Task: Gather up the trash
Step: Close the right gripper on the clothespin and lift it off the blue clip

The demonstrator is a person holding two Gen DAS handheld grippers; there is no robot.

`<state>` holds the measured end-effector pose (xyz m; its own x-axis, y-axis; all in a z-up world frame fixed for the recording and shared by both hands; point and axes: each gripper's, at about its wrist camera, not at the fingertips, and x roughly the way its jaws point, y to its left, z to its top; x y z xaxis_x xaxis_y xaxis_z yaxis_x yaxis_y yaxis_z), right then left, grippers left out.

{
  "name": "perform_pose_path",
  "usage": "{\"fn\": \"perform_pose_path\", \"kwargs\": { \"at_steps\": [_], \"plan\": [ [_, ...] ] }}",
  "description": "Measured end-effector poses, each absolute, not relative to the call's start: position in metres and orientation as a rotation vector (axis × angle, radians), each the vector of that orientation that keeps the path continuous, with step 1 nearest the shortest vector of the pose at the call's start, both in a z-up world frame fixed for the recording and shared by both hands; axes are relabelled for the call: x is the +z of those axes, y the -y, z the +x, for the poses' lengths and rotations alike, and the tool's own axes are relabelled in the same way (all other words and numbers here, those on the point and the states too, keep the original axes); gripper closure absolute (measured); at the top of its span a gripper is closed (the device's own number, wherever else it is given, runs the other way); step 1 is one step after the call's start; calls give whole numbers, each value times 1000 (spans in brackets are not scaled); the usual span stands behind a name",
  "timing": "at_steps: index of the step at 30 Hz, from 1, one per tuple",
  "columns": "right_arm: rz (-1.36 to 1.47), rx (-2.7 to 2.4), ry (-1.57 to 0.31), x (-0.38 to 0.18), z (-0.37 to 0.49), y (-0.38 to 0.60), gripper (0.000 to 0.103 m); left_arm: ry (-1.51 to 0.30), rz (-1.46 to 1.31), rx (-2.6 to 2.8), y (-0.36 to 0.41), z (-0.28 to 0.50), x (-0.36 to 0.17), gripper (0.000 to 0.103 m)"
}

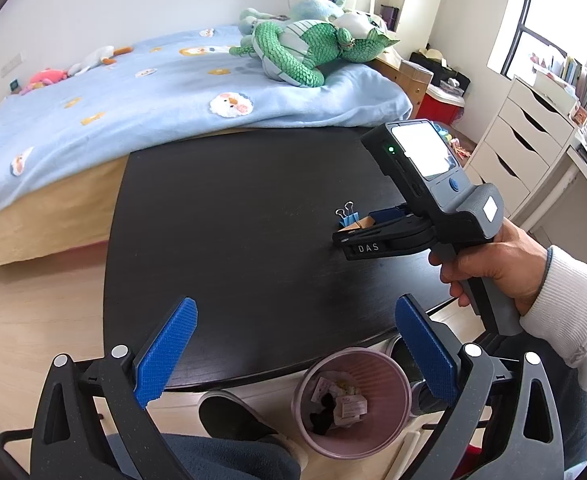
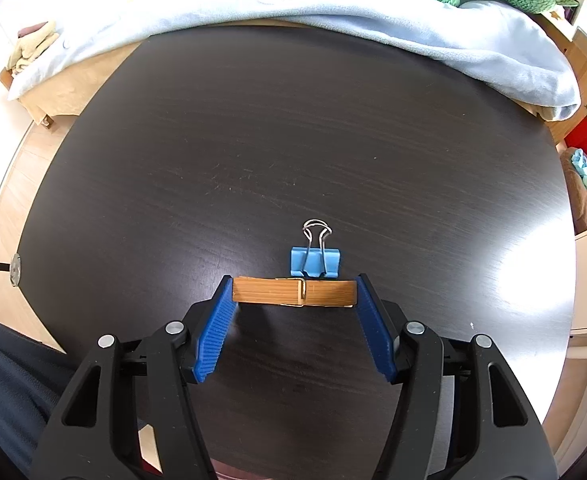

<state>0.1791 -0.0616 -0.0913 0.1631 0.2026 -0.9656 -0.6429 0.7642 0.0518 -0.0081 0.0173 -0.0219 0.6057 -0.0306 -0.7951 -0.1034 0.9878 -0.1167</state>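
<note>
A wooden clothespin [image 2: 295, 291] lies crosswise on the dark round table [image 2: 253, 140]. My right gripper [image 2: 295, 294] has a blue pad touching each end of it, so it is shut on the clothespin lengthwise. A blue binder clip [image 2: 315, 261] stands just beyond the clothespin; it also shows in the left wrist view [image 1: 347, 218]. My left gripper [image 1: 293, 344] is open and empty, held above the table's near edge. A pink trash bin [image 1: 353, 400] with crumpled paper inside stands on the floor below it.
A bed with a light blue blanket [image 1: 133, 92] and a green plush toy [image 1: 305, 48] borders the table's far side. White drawers [image 1: 521, 140] stand at the right. A dark slipper [image 1: 233, 412] lies beside the bin.
</note>
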Motion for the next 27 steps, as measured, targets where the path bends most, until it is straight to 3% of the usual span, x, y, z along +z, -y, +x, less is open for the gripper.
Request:
{"fn": "perform_pose_path", "kwargs": {
  "at_steps": [27],
  "plan": [
    [-375, 575, -1244, -58, 185, 130, 43, -972, -119, -129, -8, 109, -37, 8]
  ]
}}
